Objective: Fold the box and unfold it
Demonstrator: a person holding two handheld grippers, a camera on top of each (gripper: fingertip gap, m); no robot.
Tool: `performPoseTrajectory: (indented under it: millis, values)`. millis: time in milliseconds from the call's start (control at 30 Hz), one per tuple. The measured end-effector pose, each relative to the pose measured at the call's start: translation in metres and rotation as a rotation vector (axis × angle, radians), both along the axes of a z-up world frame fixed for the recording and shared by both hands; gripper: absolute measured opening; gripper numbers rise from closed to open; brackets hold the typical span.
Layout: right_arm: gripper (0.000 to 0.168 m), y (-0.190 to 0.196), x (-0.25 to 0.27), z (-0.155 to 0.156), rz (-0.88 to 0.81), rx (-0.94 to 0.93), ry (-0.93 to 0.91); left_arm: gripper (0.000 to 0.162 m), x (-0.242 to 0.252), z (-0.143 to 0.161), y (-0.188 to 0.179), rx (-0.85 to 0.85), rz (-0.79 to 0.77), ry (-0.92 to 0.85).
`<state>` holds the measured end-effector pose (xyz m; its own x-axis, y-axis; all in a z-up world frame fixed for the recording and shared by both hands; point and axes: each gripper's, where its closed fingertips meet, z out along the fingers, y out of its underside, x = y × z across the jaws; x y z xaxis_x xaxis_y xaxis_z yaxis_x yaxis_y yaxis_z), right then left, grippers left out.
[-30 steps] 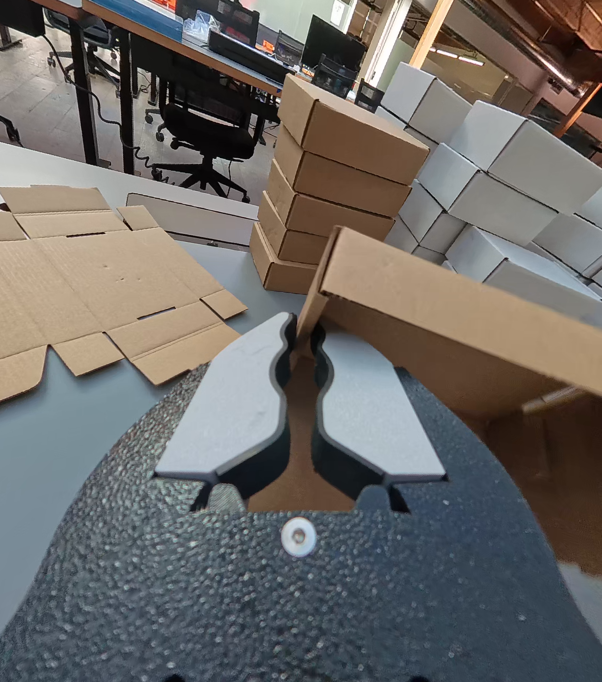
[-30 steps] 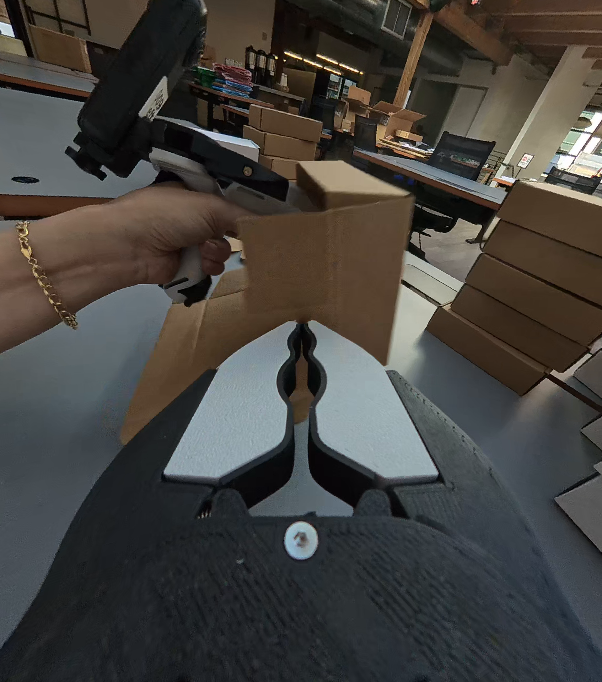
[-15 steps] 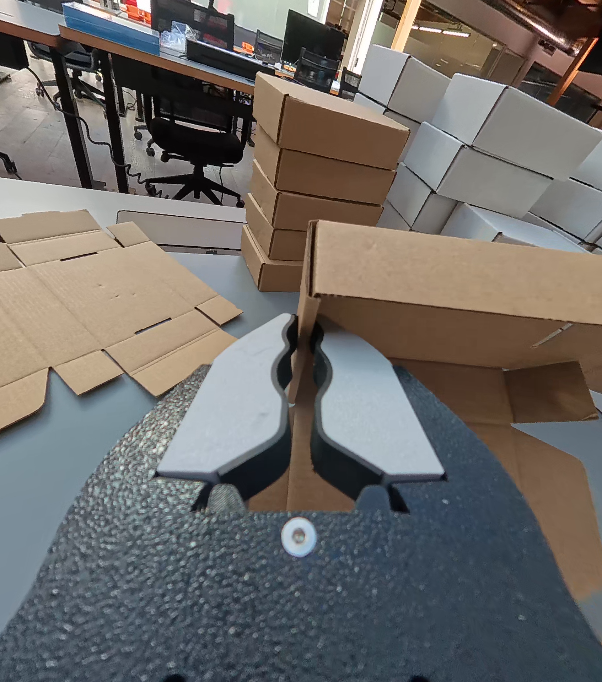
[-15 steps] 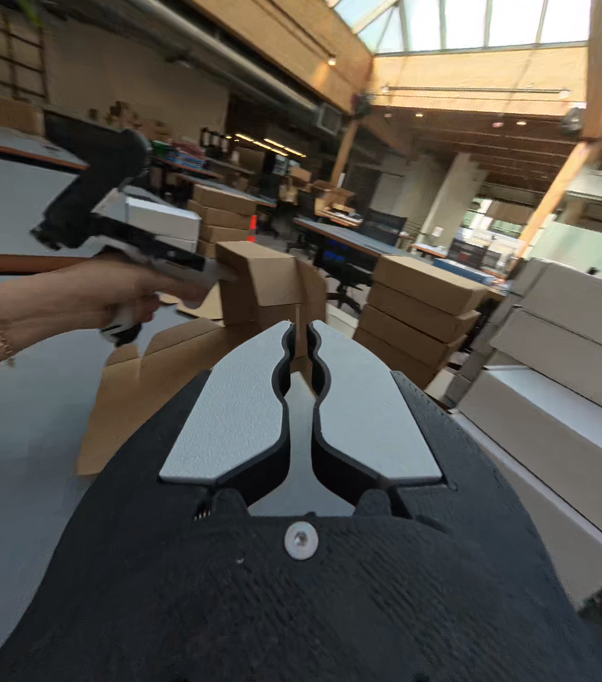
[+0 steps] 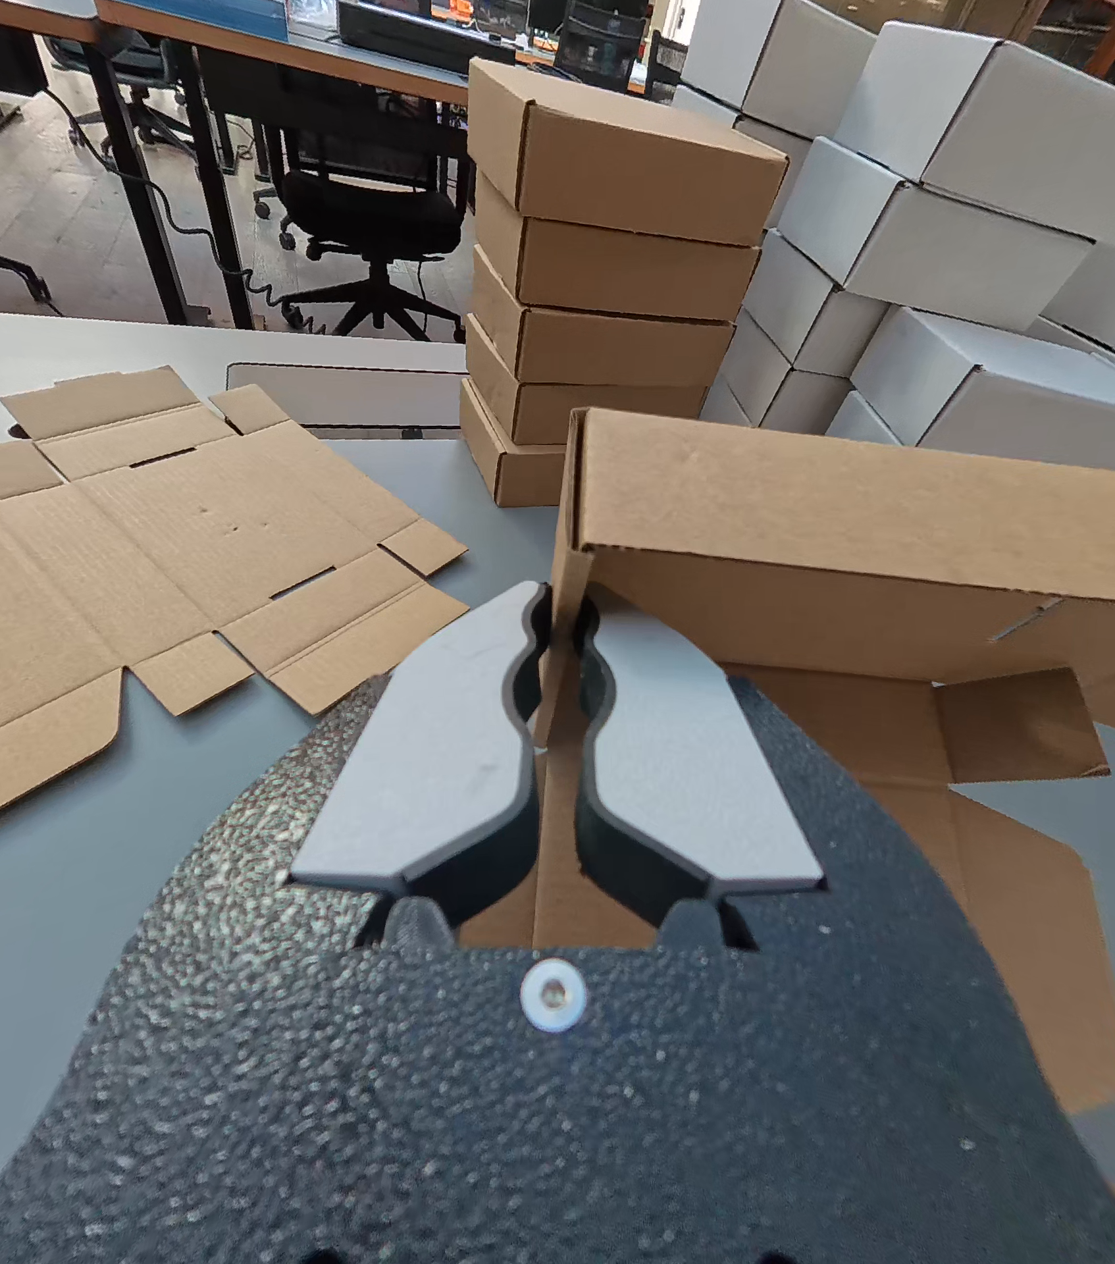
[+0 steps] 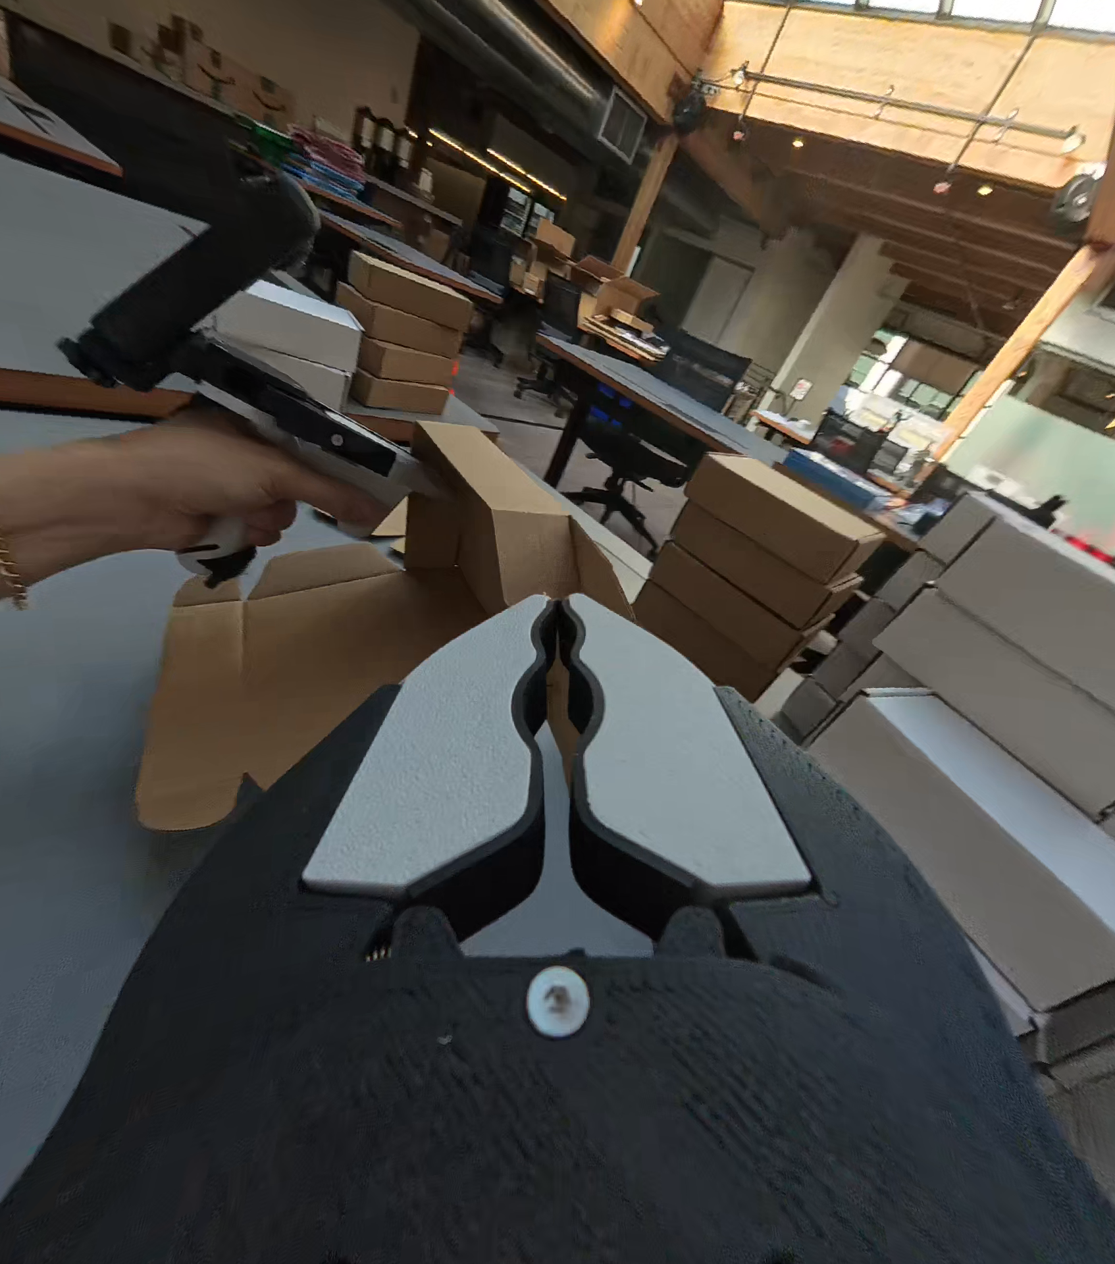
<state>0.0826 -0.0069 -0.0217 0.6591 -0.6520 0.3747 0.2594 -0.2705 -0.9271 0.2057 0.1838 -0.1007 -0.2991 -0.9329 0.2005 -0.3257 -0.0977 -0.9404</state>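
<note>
At frame centre, we are pinching the half-folded brown box (image 5: 883, 547) by its end wall with our left gripper (image 5: 565, 615), jaws clamped. Our right gripper (image 6: 558, 615) is closing on another panel. Pulling unevenly risks tearing or creasing the cardboard.

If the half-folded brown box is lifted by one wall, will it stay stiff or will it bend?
The half-folded box would probably flex at its creases: only one long side stands, and the other panels lie flat on the table. It looks light, being thin corrugated card. The left tool pinches just one wall edge, so the loose flaps would likely swing or sag when it rises.
</note>
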Motion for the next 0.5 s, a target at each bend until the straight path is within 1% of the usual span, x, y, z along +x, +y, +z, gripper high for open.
performPoseTrajectory:
  millis: [33,100,167,233,300,367,400,500]
  values:
    - [0.0,0.005,0.005,-0.001,-0.074,-0.058,-0.064,0.005,0.0,0.001,-0.002,-0.003,0.002,-0.002]
    - [0.0,0.019,0.019,-0.014,-0.174,-0.161,-0.072,0.005,-0.003,0.003,-0.007,0.011,0.003,-0.015]
    - [0.0,0.029,0.032,-0.019,-0.259,-0.21,-0.108,0.006,-0.005,0.006,-0.011,0.043,0.008,-0.034]
    - [0.0,0.032,0.047,-0.034,-0.341,-0.306,-0.077,0.005,-0.008,0.011,-0.013,0.058,0.012,-0.049]
    - [0.0,0.037,0.058,-0.044,-0.377,-0.32,-0.055,0.005,-0.011,0.016,-0.014,0.06,0.014,-0.063]
    - [0.0,0.046,0.063,-0.05,-0.351,-0.235,-0.008,0.005,-0.014,0.018,-0.017,0.065,0.007,-0.072]
    - [0.0,0.052,0.063,-0.049,-0.315,-0.162,0.017,0.005,-0.015,0.019,-0.018,0.075,0.008,-0.079]
    - [0.0,0.057,0.064,-0.031,-0.271,0.072,0.016,0.006,-0.019,0.022,-0.021,0.133,0.022,-0.131]
